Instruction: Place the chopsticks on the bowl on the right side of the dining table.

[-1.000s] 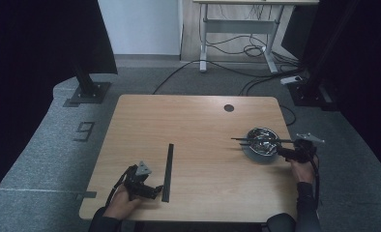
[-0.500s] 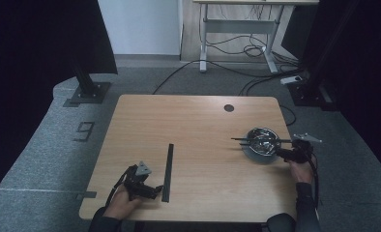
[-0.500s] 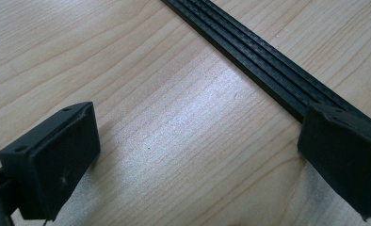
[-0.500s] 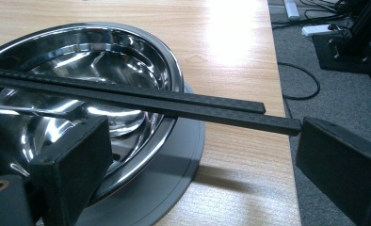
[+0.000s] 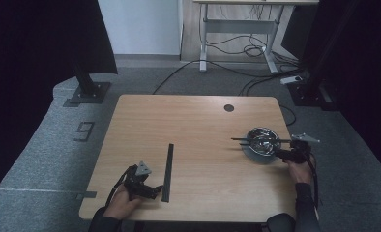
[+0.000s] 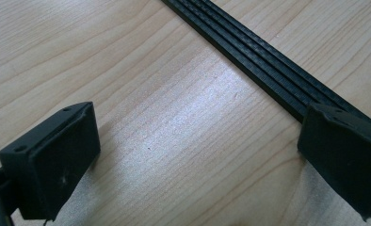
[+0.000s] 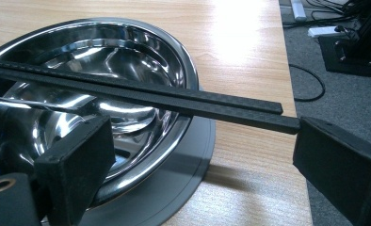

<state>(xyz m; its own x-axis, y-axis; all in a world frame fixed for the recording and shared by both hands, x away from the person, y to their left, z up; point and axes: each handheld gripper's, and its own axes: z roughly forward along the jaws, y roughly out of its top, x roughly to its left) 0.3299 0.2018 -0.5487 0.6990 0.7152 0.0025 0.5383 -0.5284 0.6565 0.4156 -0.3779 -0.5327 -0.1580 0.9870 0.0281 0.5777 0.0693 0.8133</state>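
Across the wooden desk [image 5: 198,125] we see the work split between its two near corners. Toward its right edge sits a shiny steel bowl [image 5: 262,140] on a dark grey round plate [image 5: 256,155]; two black chopsticks [image 5: 249,140] lie side by side across the bowl's rim, their ends jutting out past it on our right. Left of centre, a long black ribbed strip [image 5: 168,165] lies flat on the wood, running away from us.

Our left hand-held gripper [image 5: 145,187] rests low at the strip's near end. Seen from its own camera, its jaws stand wide apart with bare wood between them, and the strip [image 6: 268,70] passes just beside the right-hand jaw; we cannot tell whether they touch.

Our right hand-held gripper [image 5: 287,153] is at the bowl's right side, jaws wide and holding nothing. From its own camera the chopsticks' [image 7: 174,101] ends reach almost to the right-hand jaw, above the bowl [image 7: 127,61].
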